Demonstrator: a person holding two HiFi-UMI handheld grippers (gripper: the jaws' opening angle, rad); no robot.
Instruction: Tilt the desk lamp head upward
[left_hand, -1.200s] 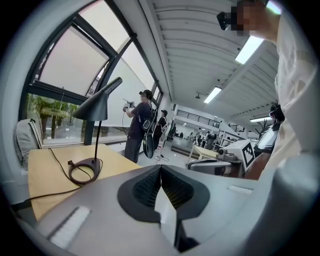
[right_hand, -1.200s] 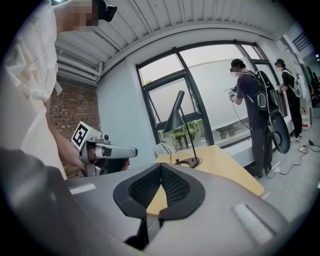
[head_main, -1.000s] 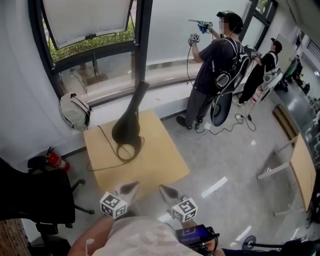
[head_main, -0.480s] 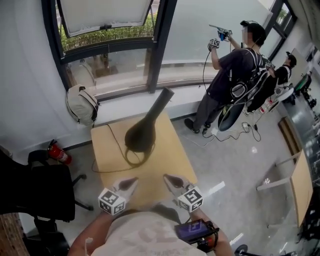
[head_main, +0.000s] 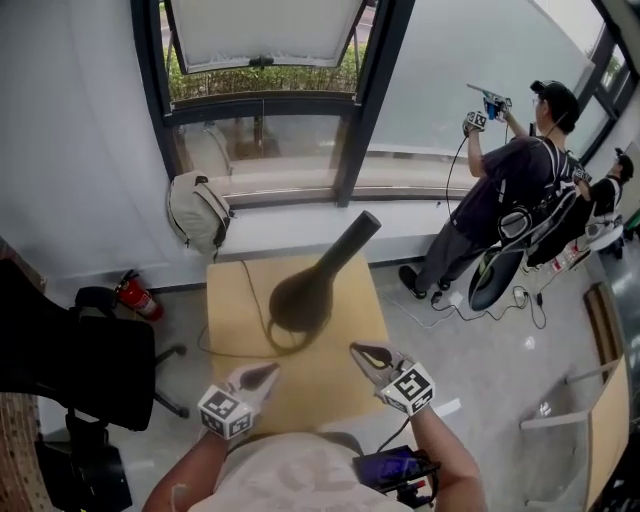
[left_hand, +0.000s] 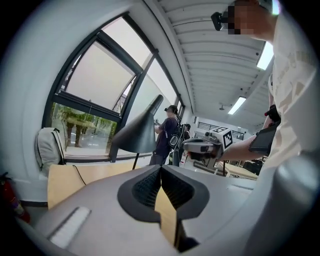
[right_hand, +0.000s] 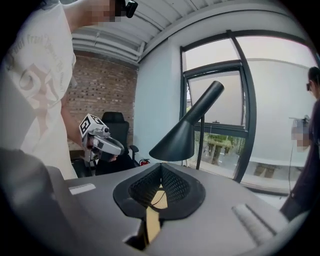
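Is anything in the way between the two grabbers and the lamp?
No, nothing that shows. Only bare tabletop lies between the lamp head and the left gripper and right gripper. Both have their jaws shut and empty. The lamp's cord lies flat on the table, left of the lamp.

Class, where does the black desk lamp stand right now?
Head view: the desk lamp stands mid-frame on the wooden table, beyond the left gripper and right gripper, right of the backpack.
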